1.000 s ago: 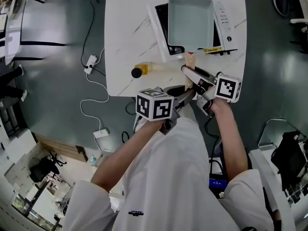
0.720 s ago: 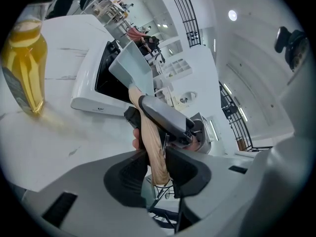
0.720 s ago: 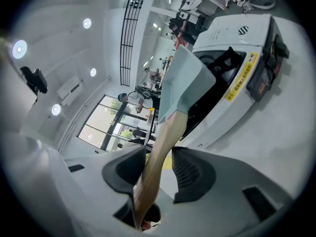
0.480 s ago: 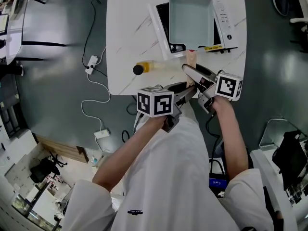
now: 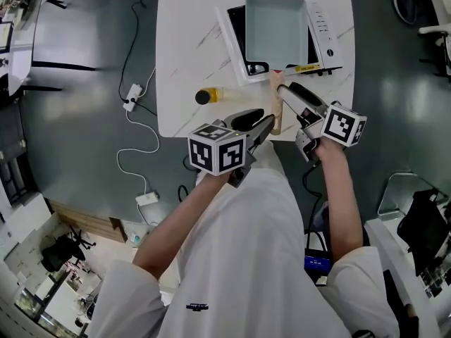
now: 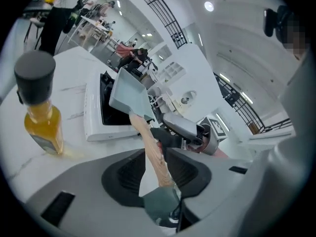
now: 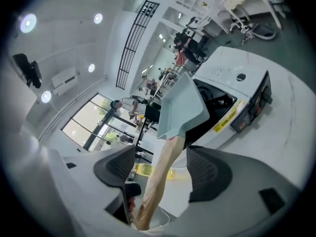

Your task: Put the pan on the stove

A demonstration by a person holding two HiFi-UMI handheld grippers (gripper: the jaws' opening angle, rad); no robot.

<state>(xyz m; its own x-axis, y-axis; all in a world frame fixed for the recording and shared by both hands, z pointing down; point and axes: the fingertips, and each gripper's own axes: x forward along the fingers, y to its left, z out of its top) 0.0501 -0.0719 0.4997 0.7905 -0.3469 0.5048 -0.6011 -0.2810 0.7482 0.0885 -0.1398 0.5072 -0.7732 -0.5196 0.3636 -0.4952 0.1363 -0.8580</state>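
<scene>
My left claw [image 5: 268, 122] and right claw [image 5: 280, 91] are both spreading, the wooden handle [image 5: 277, 118] loose between each pair of jaws. The pale pan [image 5: 276, 28] sits on the stove [image 5: 325, 30]. Nearby, a capped bottle [image 5: 209, 96] holds amber liquid.

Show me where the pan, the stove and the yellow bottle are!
pan [image 5: 276, 27], head view, on its flat pale inside bottom.
stove [image 5: 321, 30], head view, on the white button strip right of the pan.
oil bottle [image 5: 215, 94], head view, on its yellow body beside the black cap.
</scene>
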